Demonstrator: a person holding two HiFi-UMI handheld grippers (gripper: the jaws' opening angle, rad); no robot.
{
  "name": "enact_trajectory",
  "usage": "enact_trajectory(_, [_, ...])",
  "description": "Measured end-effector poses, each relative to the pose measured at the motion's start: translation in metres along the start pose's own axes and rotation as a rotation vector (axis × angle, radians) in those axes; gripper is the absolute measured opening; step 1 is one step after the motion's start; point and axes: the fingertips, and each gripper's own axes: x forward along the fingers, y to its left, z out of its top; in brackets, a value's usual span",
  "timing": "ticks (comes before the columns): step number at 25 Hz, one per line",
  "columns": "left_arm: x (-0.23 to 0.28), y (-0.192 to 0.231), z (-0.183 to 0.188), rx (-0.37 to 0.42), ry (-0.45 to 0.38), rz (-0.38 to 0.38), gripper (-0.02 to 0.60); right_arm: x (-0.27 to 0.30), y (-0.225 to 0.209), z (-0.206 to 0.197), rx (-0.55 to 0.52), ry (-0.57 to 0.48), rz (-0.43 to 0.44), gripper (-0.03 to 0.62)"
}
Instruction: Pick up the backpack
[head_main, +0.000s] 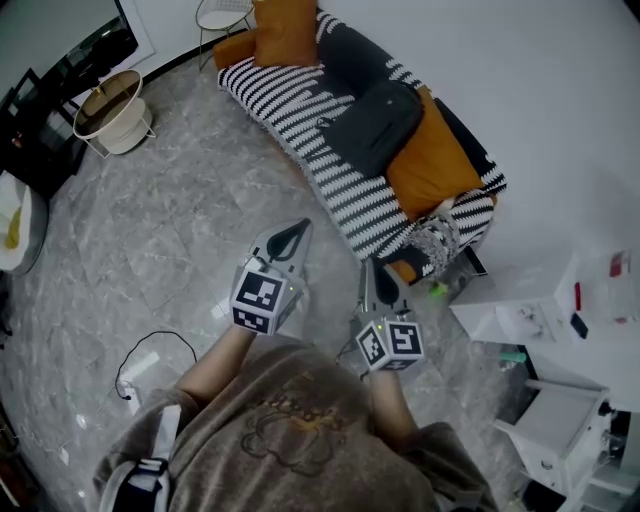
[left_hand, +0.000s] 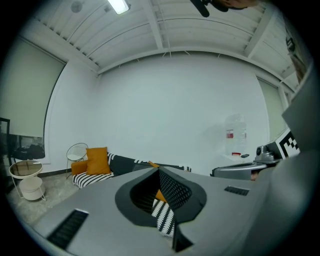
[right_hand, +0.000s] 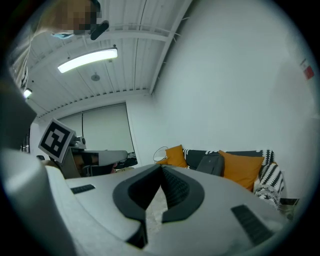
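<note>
A dark grey backpack (head_main: 378, 124) leans on the back of the black-and-white striped sofa (head_main: 300, 125), between two orange cushions; it shows again in the right gripper view as the backpack (right_hand: 210, 163). My left gripper (head_main: 297, 233) is shut and empty above the floor, short of the sofa's front edge. My right gripper (head_main: 367, 272) is shut too, empty, beside the left one and close to the sofa's near end. In the left gripper view the left gripper (left_hand: 160, 171) points at the sofa (left_hand: 95, 177). The right gripper (right_hand: 161, 169) has its tips pressed together.
An orange cushion (head_main: 431, 164) lies right of the backpack, another orange cushion (head_main: 284, 31) at the sofa's far end. A round side table (head_main: 112, 108) stands left on the marble floor. White furniture (head_main: 535, 303) sits at the right. A black cable (head_main: 150, 360) lies on the floor.
</note>
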Motion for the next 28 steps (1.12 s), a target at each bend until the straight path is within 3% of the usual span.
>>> enact_trajectory(16, [0.131,0.082,0.049,0.011,-0.007,-0.064,0.002,0.135,-0.052,0.055,-0.006,-0.019,-0.054,0.002])
enact_trajectory(28, [0.190,0.122,0.074,0.029,-0.014,-0.148,0.002,0.193,-0.073,0.076,-0.006,-0.033,-0.139,0.002])
